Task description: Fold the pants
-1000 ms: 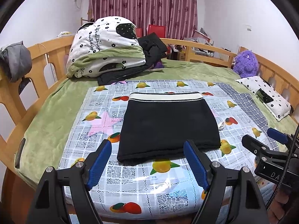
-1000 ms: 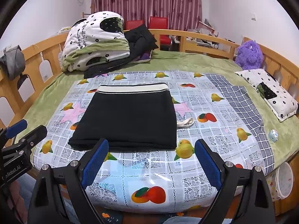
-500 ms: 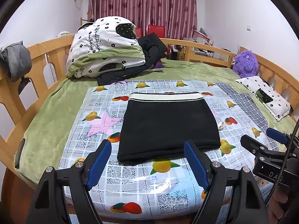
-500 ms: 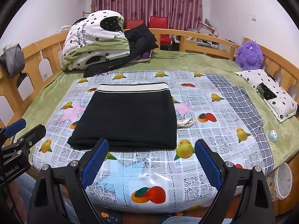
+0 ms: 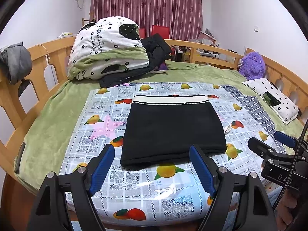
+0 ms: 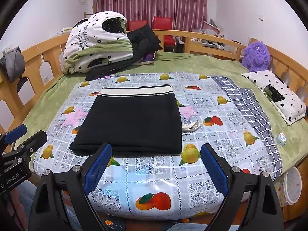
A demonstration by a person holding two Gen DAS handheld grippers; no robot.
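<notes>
The black pants lie folded into a flat rectangle on the fruit-print mat, white waistband at the far edge. They also show in the right wrist view. My left gripper is open and empty, held off the near edge of the bed just in front of the pants. My right gripper is open and empty, also at the near edge, to the right of the left one. A white drawstring pokes out at the pants' right side.
A folded flowered quilt and dark clothes sit at the back left. A purple plush toy and a small flowered pillow lie at the right. Wooden rails surround the bed.
</notes>
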